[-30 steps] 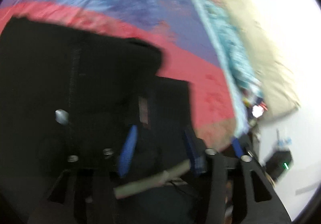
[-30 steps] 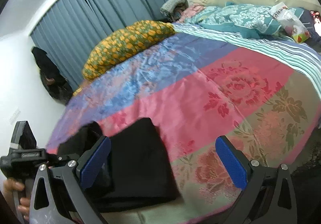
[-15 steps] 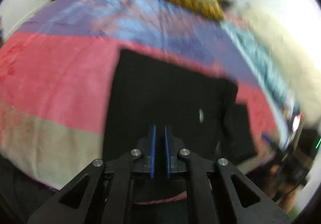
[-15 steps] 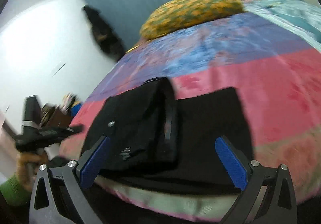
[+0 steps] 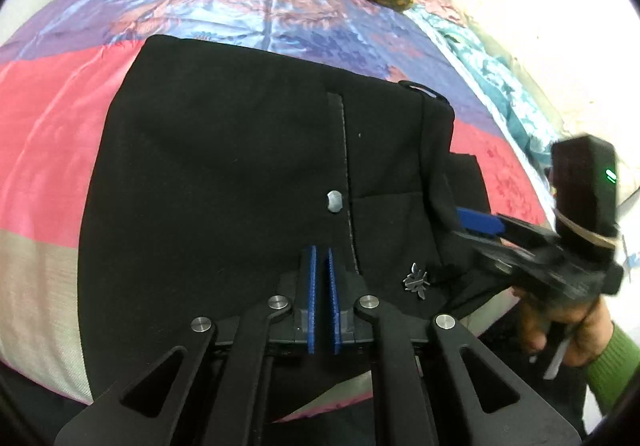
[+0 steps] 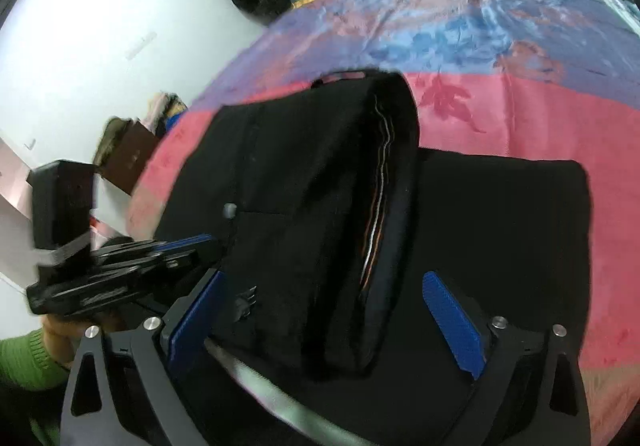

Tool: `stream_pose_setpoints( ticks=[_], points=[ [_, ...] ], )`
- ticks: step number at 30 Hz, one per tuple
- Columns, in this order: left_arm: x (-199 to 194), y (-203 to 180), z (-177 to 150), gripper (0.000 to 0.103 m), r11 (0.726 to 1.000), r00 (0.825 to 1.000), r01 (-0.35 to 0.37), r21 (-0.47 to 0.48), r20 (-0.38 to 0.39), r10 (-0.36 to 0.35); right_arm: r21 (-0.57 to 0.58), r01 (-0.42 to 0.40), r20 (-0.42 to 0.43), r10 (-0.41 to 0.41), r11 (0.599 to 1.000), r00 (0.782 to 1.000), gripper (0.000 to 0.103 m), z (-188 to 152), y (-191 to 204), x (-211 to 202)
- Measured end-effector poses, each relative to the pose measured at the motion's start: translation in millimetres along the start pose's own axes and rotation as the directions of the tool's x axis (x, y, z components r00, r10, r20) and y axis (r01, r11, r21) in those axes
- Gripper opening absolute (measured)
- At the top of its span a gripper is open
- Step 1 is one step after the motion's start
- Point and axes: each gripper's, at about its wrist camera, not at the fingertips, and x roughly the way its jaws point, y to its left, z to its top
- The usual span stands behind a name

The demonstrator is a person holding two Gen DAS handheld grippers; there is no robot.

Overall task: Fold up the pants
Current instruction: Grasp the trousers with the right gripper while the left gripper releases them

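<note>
Left wrist view: one pair of black pants (image 5: 240,174) folded on one floral bedspread (image 5: 48,118), centre frame; one metal button (image 5: 334,201) near centre. Left gripper (image 5: 322,278) pressed narrow, nothing between pads. Right gripper (image 5: 480,224) at 3 o'clock, held by one hand (image 5: 560,322).

Right wrist view: pants (image 6: 312,186) under right gripper (image 6: 320,310), jaws wide, just closing slightly, astride waistband, pads apart from cloth. Left gripper (image 6: 200,242) at 9 o'clock.

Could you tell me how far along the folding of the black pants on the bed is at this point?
Done: the pants lie folded into a layered stack. In hand: nothing; the left gripper is shut and empty, while the right gripper, open, straddles the thick folded edge. Left: perhaps one more fold or tidying.
</note>
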Motion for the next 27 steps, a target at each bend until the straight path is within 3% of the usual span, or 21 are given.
stream_pose_setpoints(
  ticks=[2, 5, 9, 14, 15, 20, 23, 27],
  points=[
    [-2.4, -2.0, -3.4, 0.007, 1.000, 1.000, -0.006, 0.014, 0.005, 0.006, 0.017, 0.014, 0.001, -0.014, 1.000, 1.000, 0.082, 4.2, -3.8, 4.2],
    [3.2, -2.4, 0.6, 0.007, 1.000, 1.000, -0.007, 0.014, 0.014, 0.007, 0.033, -0.070, 0.000, 0.070, 0.997, 0.998, 0.060, 10.9, -4.3, 5.2],
    [5.6, 1.4, -0.1, 0.007, 1.000, 1.000, 0.010, 0.004, 0.026, -0.010, 0.000, -0.039, -0.071, 0.038, 0.999, 0.997, 0.059, 12.7, -1.6, 15.4],
    [3.8, 7.6, -2.7, 0.007, 0.998, 0.997, 0.055, -0.012, 0.051, -0.054, 0.115, -0.095, -0.107, 0.107, 0.989, 0.988, 0.060, 17.2, -19.0, 25.8],
    [3.7, 8.6, -2.7, 0.007, 0.998, 0.997, 0.060, -0.017, 0.054, -0.059, 0.087, -0.079, -0.117, 0.088, 0.993, 0.989, 0.059, 17.8, -13.7, 27.5],
    [-6.5, 13.7, 3.7, 0.009, 0.994, 0.997, 0.066, -0.092, 0.032, -0.064, -0.128, 0.072, -0.121, -0.088, 0.989, 0.989, 0.027, 19.3, 29.8, 23.8],
    [-35.5, 28.3, 9.7, 0.021, 0.984, 0.993, 0.070, -0.164, 0.107, -0.053, -0.074, 0.026, -0.050, -0.030, 0.997, 0.998, 0.021, 19.2, 33.8, 3.2],
    [-81.3, 63.2, 15.5, 0.026, 0.970, 0.964, -0.012, -0.244, 0.257, 0.076, 0.038, -0.162, 0.060, 0.160, 0.986, 0.985, 0.019, 18.8, 30.2, -30.0]
  ],
)
